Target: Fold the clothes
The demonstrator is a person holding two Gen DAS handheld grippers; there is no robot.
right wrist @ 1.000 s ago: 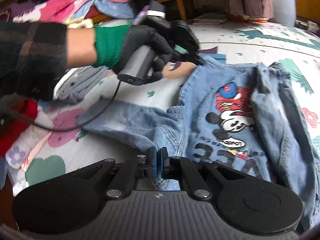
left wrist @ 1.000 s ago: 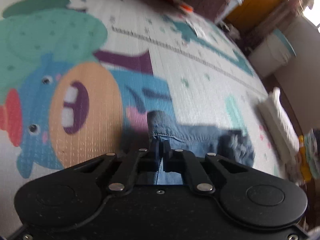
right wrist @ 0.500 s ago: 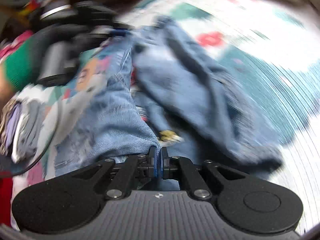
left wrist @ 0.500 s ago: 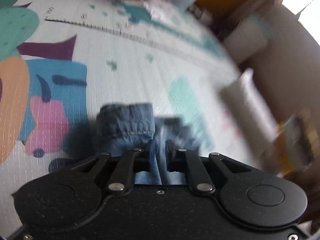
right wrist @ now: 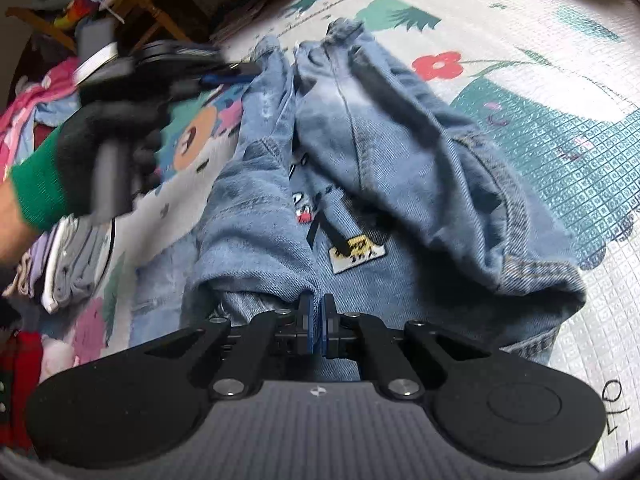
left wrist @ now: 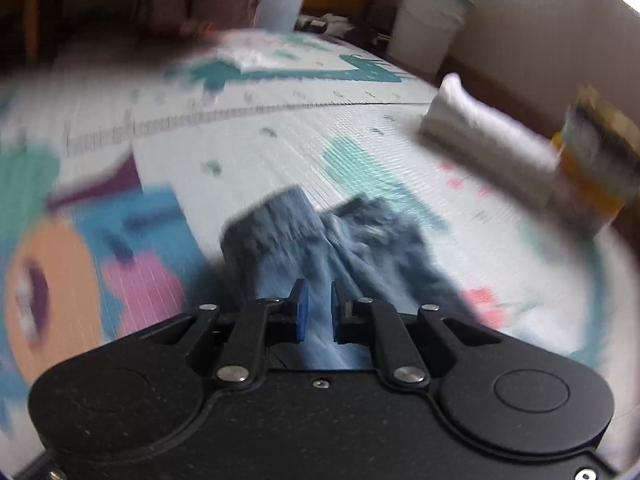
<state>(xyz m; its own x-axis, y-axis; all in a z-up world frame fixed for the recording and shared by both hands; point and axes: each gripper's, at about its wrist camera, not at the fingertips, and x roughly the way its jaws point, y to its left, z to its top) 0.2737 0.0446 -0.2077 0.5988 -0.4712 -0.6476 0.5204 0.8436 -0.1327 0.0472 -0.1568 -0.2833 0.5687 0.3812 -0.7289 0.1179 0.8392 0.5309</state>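
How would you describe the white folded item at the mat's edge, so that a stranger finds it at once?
Start from the big printed play mat in the left wrist view and follow it to its far right edge, near the wall. There lies the white folded cloth, long and thick. Unlike the blue denim garment at the mat's middle, it is plain white and already folded.

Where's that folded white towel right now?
In the left wrist view the white towel lies on the play mat at the upper right, between the white bucket and a yellow box.

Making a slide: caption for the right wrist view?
Right gripper pinches a blue denim jacket on a cartoon play mat.
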